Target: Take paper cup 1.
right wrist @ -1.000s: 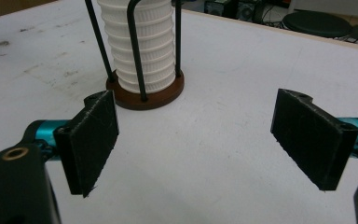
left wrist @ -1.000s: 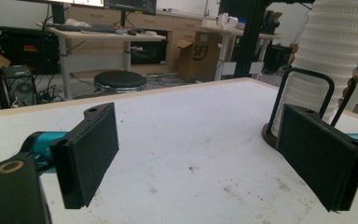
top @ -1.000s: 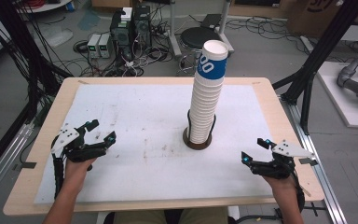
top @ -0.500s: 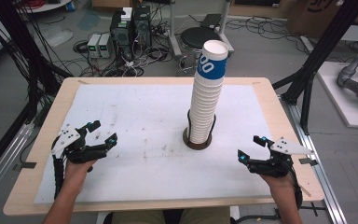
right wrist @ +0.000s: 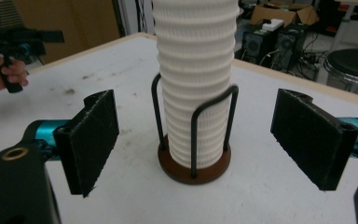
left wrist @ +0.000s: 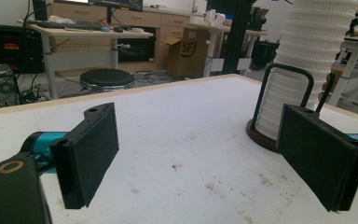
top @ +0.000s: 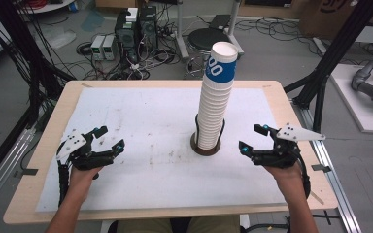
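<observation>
A tall stack of cups [top: 215,102] is standing upright in a holder [top: 206,144] with a round brown base and black wire loops, near the middle of the table [top: 165,92], on its white sheet [top: 141,126]. The top cup is bearing a blue band.

The right gripper [top: 253,138] is sitting at the right of the holder, near it but not touching. Its jaws are standing wide apart with nothing between the pads. In the right gripper view the stack [right wrist: 196,79] is lying straight ahead, centred between the two pads [right wrist: 93,140] yet beyond their tips — the holder's base [right wrist: 193,170] is lying on the sheet past them.

The left gripper [top: 110,138] is resting well apart from the stack, at the left of the sheet, its jaws likewise spread wide and gripping nothing. In the left gripper view the stack [left wrist: 307,60] is showing off to the right, behind the right-hand pad [left wrist: 321,156] — not between the jaws.
</observation>
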The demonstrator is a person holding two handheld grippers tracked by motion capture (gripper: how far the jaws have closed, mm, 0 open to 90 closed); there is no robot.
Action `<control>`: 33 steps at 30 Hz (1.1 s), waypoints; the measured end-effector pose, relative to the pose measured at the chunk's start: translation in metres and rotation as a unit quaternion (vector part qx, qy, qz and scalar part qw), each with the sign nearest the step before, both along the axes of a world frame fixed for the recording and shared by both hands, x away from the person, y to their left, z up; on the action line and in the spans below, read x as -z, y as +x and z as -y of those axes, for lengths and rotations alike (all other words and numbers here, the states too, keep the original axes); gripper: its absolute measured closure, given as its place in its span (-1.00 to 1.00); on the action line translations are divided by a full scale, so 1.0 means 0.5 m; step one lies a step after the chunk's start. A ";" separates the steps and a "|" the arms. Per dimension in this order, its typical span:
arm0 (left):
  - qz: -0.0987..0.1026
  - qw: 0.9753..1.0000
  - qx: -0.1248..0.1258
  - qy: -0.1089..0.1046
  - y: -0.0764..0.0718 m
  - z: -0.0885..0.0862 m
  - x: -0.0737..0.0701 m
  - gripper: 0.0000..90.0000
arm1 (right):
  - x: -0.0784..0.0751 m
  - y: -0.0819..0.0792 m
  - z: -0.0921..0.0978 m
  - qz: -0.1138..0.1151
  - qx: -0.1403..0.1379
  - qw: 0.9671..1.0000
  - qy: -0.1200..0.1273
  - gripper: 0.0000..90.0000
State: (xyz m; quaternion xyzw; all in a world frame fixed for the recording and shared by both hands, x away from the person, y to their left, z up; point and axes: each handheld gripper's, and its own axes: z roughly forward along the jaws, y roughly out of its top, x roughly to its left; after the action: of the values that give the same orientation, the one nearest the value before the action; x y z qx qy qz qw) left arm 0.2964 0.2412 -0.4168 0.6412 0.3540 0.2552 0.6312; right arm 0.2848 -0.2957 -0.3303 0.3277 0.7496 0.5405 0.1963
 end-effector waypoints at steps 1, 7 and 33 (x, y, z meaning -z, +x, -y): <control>0.000 1.000 -0.002 0.000 0.000 -0.001 0.000 -0.71 | -0.024 0.007 -0.001 0.006 -0.003 1.000 0.003 -0.66; 0.001 1.000 -0.005 -0.001 -0.001 -0.002 0.000 -0.71 | -0.097 0.033 -0.014 0.016 -0.014 1.000 -0.009 -0.66; -0.006 1.000 0.005 -0.005 0.002 -0.002 0.006 -0.71 | -0.277 0.152 -0.111 0.025 -0.034 0.999 -0.029 -0.66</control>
State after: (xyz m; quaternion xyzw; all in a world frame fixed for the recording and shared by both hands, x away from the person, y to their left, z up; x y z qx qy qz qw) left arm 0.2973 0.2421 -0.4195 0.6418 0.3555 0.2463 0.6333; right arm 0.3606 -0.2400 -0.1917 0.2823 0.7707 0.5329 0.2055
